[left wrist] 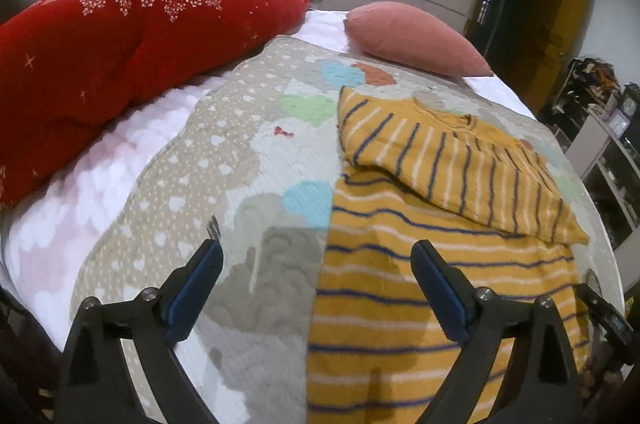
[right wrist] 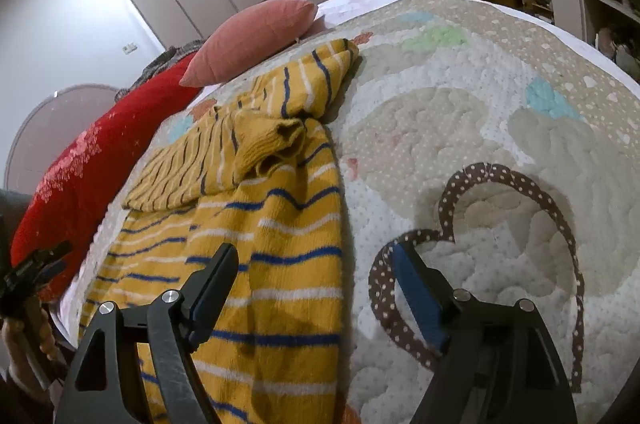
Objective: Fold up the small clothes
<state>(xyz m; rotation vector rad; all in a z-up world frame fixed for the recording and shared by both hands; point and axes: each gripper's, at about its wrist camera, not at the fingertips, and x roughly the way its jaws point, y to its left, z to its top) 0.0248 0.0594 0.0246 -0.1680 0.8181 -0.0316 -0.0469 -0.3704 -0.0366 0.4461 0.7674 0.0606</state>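
Observation:
A small yellow sweater with blue and white stripes (left wrist: 404, 288) lies flat on a patterned quilt (left wrist: 224, 160), with one sleeve (left wrist: 460, 160) folded across its chest. My left gripper (left wrist: 316, 256) is open and empty, hovering over the sweater's left edge near the hem. In the right wrist view the same sweater (right wrist: 272, 240) lies with a sleeve cuff (right wrist: 280, 140) bunched on top. My right gripper (right wrist: 312, 264) is open and empty, straddling the sweater's right edge. The left gripper also shows at the far left of the right wrist view (right wrist: 32, 272).
A red floral duvet (left wrist: 120, 44) is heaped at the left of the bed. A pink cushion (left wrist: 412, 36) lies at the far side, also in the right wrist view (right wrist: 256, 36). A brown dotted heart appliqué (right wrist: 500, 248) is on the quilt. Shelves (left wrist: 600, 144) stand beyond the right bed edge.

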